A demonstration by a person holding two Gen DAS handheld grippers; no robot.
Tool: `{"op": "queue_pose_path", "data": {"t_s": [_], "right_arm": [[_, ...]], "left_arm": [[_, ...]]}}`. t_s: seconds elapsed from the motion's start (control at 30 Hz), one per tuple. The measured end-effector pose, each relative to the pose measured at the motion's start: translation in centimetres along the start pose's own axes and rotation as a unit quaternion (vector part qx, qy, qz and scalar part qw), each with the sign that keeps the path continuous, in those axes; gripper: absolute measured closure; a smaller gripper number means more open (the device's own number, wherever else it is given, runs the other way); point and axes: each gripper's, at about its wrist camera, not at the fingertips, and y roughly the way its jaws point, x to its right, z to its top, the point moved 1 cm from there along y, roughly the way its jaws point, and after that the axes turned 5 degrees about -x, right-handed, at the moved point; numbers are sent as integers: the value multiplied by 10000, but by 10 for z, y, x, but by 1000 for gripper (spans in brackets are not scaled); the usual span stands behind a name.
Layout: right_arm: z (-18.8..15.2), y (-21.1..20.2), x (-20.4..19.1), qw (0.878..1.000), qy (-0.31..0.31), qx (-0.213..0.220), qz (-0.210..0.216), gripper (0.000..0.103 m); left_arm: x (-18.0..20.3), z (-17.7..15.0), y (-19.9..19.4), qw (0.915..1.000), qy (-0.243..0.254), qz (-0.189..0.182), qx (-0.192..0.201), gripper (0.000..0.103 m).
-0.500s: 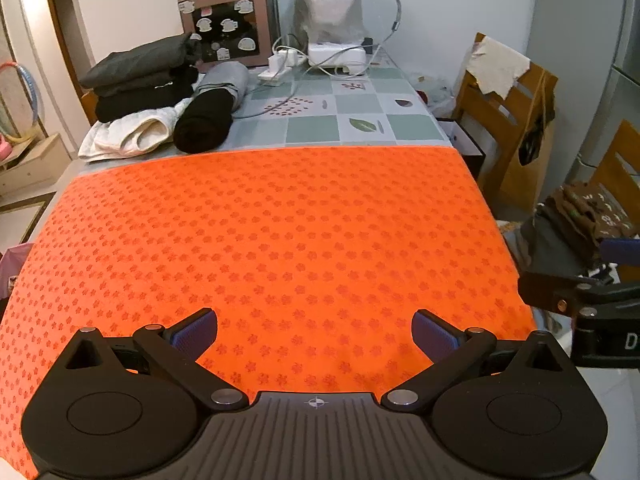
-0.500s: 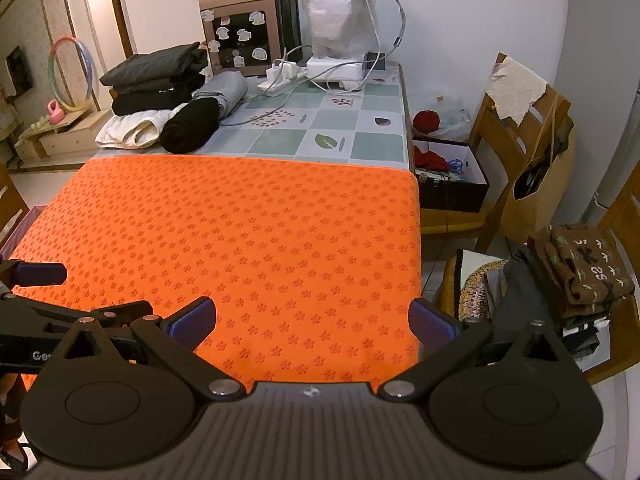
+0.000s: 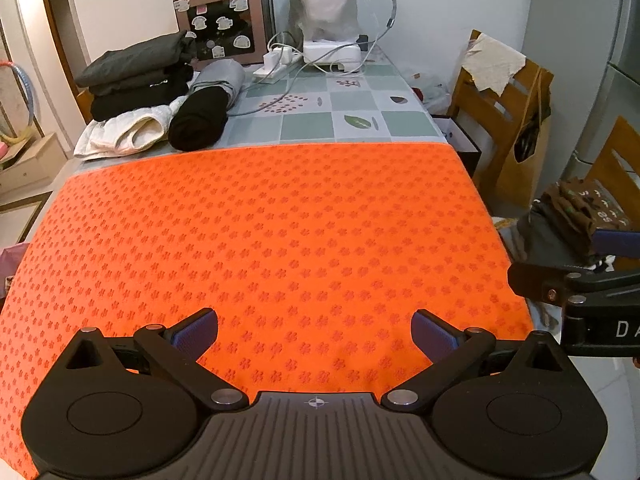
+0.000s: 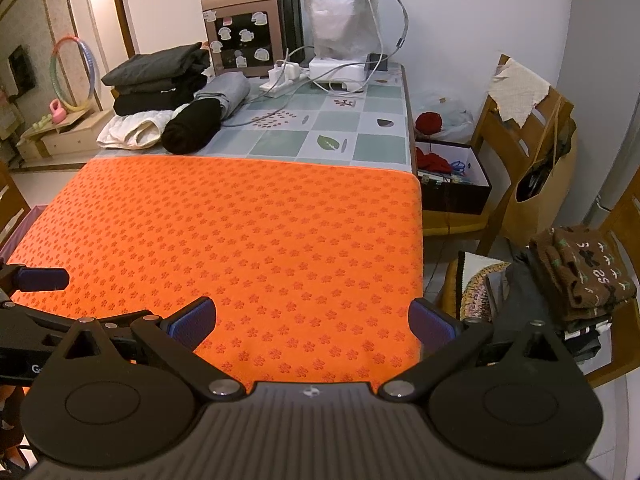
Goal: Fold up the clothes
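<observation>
Orange cloth (image 3: 276, 236) with a small flower print covers the near half of the table (image 3: 340, 116) in the left wrist view, lying flat and smooth; the left gripper (image 3: 314, 330) hangs over its near edge with its two blue-padded fingers spread wide and nothing between them; at the far left of the table sits a stack of folded dark clothes (image 3: 136, 76), with a white folded garment (image 3: 124, 134) in front of it, a black rolled garment (image 3: 200, 118) just beside that, and a grey folded garment (image 3: 220, 78) behind the black one; further back stand a bronze appliance with stickers (image 3: 222, 12) and a white device wrapped in plastic (image 3: 328, 4), with white cables and a power strip (image 3: 280, 64) between them; part of the right gripper (image 3: 592, 280) shows at the right edge, off the side of the table, near a brown patterned sweater (image 3: 584, 208) on a pile beyond it; in the right wrist view, the same orange cloth (image 4: 240, 232) fills the near table, and the right gripper (image 4: 312, 326) hovers above its near right corner, fingers wide apart and empty; the left gripper (image 4: 36, 296) enters from the left edge; the brown patterned sweater (image 4: 584, 272) lies on top of a heap of clothes on a wooden chair (image 4: 624, 216) to the right of the table, well apart from both grippers; a black box (image 4: 452, 184) with red yarn sits on another chair beside the table.
</observation>
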Motion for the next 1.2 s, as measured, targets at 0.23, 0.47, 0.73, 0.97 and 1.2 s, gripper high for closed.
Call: {"op": "queue_pose_path", "data": {"t_s": [0.23,0.47,0.73,0.97,1.2], "right_arm": [[2,3,-3,10000,-39,-14,14,0],[3,9,-6,10000,-69,-55,32,0],[3,13,-5,9999,-59,-102,53,0],[2,14,-6,9999,-60,-122,58,0],[2,15,-5,9999,-50,-136,62,0]], "left_arm": [[2,0,4,10000,-15,43,-29,1],[4,0,6,10000,-30,82,-46,1],[3,1,8,9999,-41,82,-71,1],[2,2,9,9999,-56,67,-86,1],[1,2,10,9999,-43,36,-108,1]]}}
